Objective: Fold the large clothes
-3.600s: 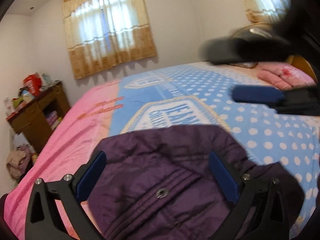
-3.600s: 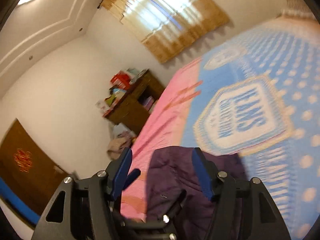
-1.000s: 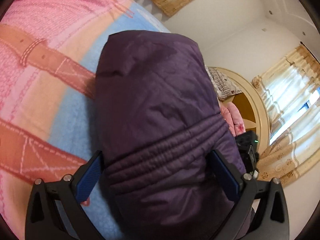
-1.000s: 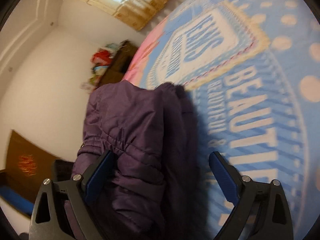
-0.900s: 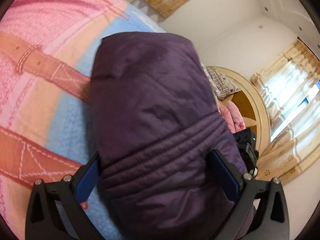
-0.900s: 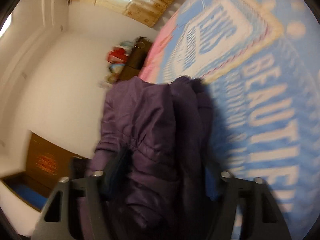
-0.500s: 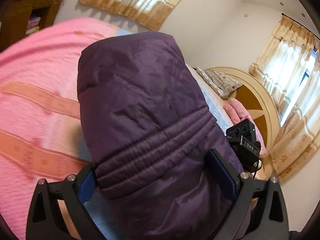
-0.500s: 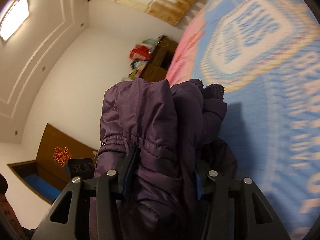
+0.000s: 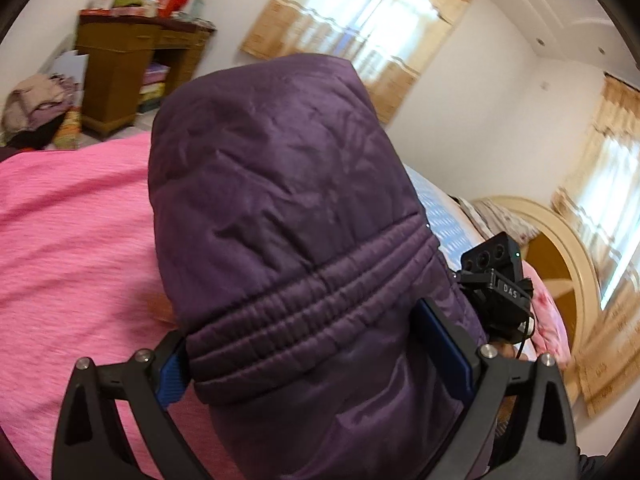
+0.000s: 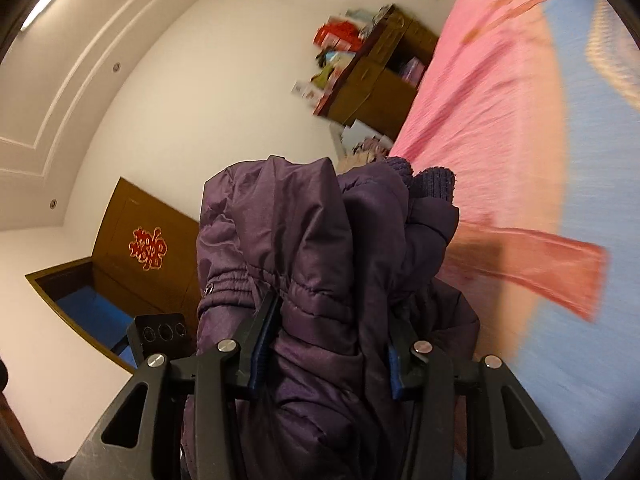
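Purple padded cloth fills the middle of both views: it is a folded jacket, held up in the air above the bed. The left gripper has its two blue pads on either side of the jacket, just below the stitched elastic band, and the jaws are clamped on the thick bundle, so they stay wide. The right gripper also has its jaws pressed on the jacket, closer together, with folds of cloth bulging out above them. The bed cover is pink with a blue part on one side. A brown wooden cabinet with things on top stands by the wall, near a window with yellow curtains.
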The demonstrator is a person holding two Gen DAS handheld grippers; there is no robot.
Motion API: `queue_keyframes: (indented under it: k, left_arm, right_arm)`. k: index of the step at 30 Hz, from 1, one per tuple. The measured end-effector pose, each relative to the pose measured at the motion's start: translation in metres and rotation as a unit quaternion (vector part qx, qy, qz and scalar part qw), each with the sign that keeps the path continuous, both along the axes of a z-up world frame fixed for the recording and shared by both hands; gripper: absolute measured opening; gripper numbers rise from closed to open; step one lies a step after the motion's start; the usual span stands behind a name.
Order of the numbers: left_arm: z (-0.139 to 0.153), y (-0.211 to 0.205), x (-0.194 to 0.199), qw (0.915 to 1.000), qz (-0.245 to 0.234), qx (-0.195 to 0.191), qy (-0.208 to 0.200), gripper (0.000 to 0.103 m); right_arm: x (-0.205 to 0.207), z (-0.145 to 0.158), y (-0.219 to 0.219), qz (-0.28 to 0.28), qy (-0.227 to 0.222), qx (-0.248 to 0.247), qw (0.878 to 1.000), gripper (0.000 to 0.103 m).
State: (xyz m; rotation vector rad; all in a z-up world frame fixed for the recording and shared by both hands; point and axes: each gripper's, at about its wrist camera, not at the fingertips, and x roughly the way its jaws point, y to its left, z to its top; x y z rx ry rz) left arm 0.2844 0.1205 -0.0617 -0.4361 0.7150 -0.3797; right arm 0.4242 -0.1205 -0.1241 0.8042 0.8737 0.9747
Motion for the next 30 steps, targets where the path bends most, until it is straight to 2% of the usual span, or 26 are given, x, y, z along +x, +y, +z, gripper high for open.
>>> queue_keyframes:
  k: [7, 11, 14, 19, 21, 25, 27, 30]
  left_arm:
    - [-0.017, 0.050, 0.009, 0.9992, 0.031, -0.014, 0.023, 0.101]
    - [-0.056, 0.078, 0.019, 0.9956, 0.041, -0.039, 0.074, 0.103]
    - [-0.070, 0.091, 0.014, 0.9946, 0.045, -0.052, 0.078, 0.103]
    - [-0.051, 0.088, 0.002, 0.9962, 0.069, 0.015, 0.051, 0.103]
    - [-0.033, 0.082, -0.006, 0.9948, 0.087, 0.047, 0.023, 0.103]
    - [-0.004, 0.063, -0.009, 0.9919, 0.085, 0.092, -0.023, 0.103]
    - [0.007, 0.033, -0.002, 0.9876, 0.072, 0.134, -0.040, 0.103]
    - [0.006, 0.015, 0.017, 0.9805, 0.057, 0.182, -0.045, 0.103]
  right_arm:
    - [0.022, -0.002, 0.069, 0.040, -0.008, -0.027, 0.999, 0.045]
    - [0.024, -0.016, 0.090, 0.048, 0.000, -0.053, 0.997, 0.045]
    - [0.026, -0.017, 0.101, 0.057, 0.001, -0.045, 0.997, 0.046]
    - [0.028, -0.011, 0.107, 0.062, -0.005, -0.065, 0.996, 0.046]
    - [0.035, -0.011, 0.111, 0.057, -0.005, -0.067, 0.996, 0.046]
    - [0.034, -0.013, 0.114, 0.048, -0.006, -0.071, 0.996, 0.046]
    - [0.031, -0.015, 0.109, 0.043, -0.005, -0.073, 0.996, 0.047]
    - [0.027, -0.017, 0.103, 0.037, -0.005, -0.080, 0.996, 0.048]
